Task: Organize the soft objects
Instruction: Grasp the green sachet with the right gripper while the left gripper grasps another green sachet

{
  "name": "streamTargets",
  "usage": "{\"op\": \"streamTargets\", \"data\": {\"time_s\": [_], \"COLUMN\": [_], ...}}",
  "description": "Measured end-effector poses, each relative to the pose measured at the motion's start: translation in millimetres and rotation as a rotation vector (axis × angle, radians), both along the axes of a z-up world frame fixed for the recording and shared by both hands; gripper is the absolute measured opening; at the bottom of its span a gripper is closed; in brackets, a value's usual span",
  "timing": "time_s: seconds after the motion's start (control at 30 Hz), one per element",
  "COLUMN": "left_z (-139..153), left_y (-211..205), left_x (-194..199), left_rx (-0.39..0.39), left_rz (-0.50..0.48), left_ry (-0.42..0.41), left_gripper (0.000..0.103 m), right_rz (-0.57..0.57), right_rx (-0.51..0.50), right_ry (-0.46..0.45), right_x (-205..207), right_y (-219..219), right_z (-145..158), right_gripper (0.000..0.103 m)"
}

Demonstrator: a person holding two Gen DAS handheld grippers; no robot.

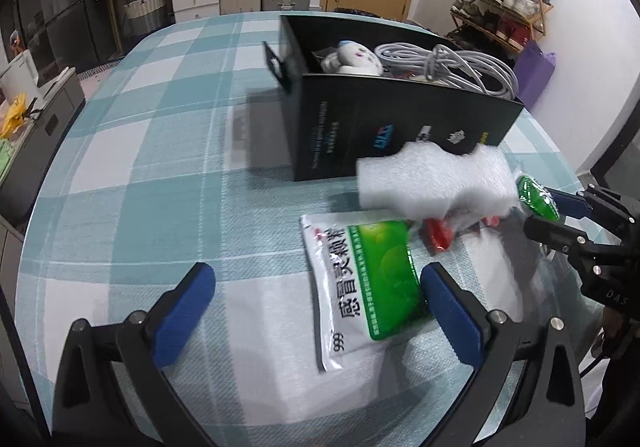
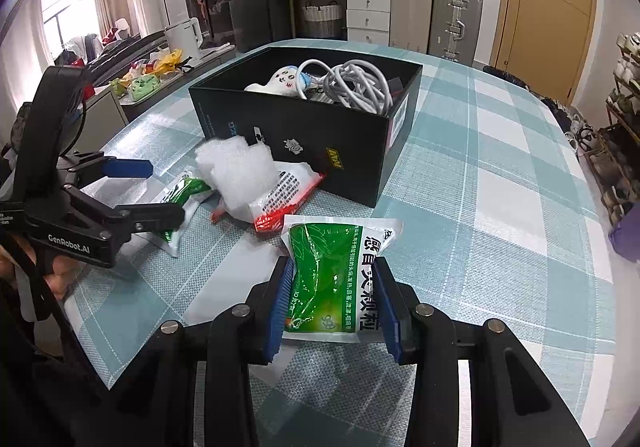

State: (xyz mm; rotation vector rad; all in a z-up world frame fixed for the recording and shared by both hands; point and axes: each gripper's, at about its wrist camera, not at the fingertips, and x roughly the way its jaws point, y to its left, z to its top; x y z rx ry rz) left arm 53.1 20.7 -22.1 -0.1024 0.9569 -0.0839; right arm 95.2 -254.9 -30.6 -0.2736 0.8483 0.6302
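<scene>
The right gripper (image 2: pixel 333 307) is closed on a green sachet (image 2: pixel 336 279), the black box (image 2: pixel 320 135) lies far ahead, while the left gripper (image 1: pixel 316 311) stands wide open, empty.

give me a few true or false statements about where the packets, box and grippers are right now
1. The right hand-held gripper is shut on a green packet. True.
2. The left hand-held gripper holds the white foam. False: it is open and holds nothing; a second green packet lies on the table between its fingers.
3. The black box holds a coiled white cable and a plush toy. True.
4. The black box is closed with a lid. False: its top is open.
5. A red and white packet lies beside the box, partly under the foam. True.
</scene>
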Motion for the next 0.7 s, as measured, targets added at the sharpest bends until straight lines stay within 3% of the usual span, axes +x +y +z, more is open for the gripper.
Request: {"op": "streamTargets", "data": {"time_s": [0.23,0.33,0.4,0.57,0.7], "left_z": [0,1,3,5,8], "left_y": [-12,-16,-17,-20,-18], "left_x": [-2,-4,-5,-8,-10], "left_rx": [0.037,0.057,0.053,0.047,0.02], "left_rz": [-0.064,-0.086,-0.095,-0.119,-0.118], "left_ry": [-0.026,-0.044,-0.057,-0.092,-0.098], "left_gripper": [0.088,0.071,0.054,0.033,0.025], "right_rz": [-0.002,-0.003,0.0,0.001,0.005], "right_rx": [0.002,0.004,0.005,0.011,0.011], "right_ry": [-0.012,-0.015,-0.017,-0.018,-0.021], "right_x": [-1,-2,-3,-2,-4], "right_y": [-2,-2,-1,1,2], "right_z": [5,7,8,9,9], "right_gripper": [0.04,0.04,0.04,0.04,0.04]}}
